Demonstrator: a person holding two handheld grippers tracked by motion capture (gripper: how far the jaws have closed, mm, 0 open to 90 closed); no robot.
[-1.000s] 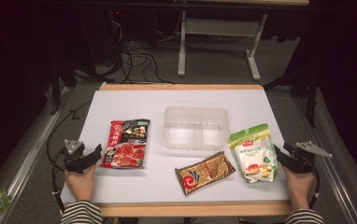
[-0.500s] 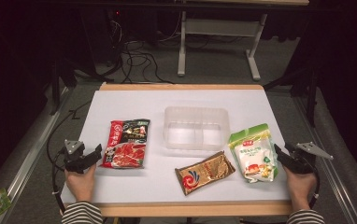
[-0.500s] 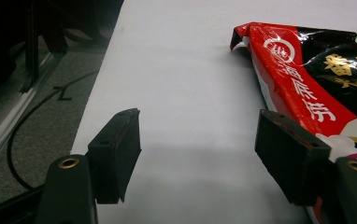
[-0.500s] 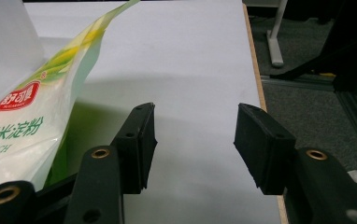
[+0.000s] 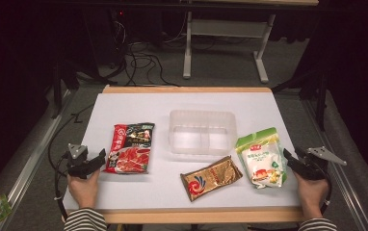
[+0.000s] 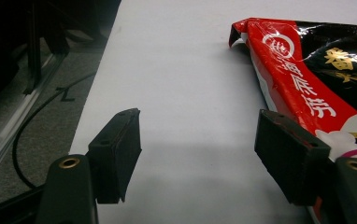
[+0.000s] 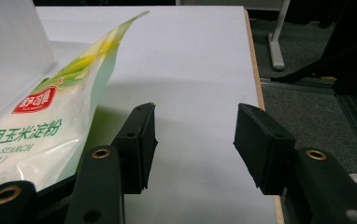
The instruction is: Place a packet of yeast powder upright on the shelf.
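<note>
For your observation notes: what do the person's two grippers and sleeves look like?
Both the left gripper and the right gripper are black, each topped by a grey three-cornered plate. Their blocky black jaws carry brass-ringed holes. A dark cable trails from the left one. Sleeves are striped dark and light.

Worktop (image 5: 138,108): white surface, edged w/ light wood at front and rear. Floor (image 5: 220,72): grey carpet. Black cables (image 5: 134,53) are seen lying behind the worktop. A white-legged desk frame (image 5: 264,57) is placed further back. Surroundings are kept dark; lighting is concentrated on the worktop.
</note>
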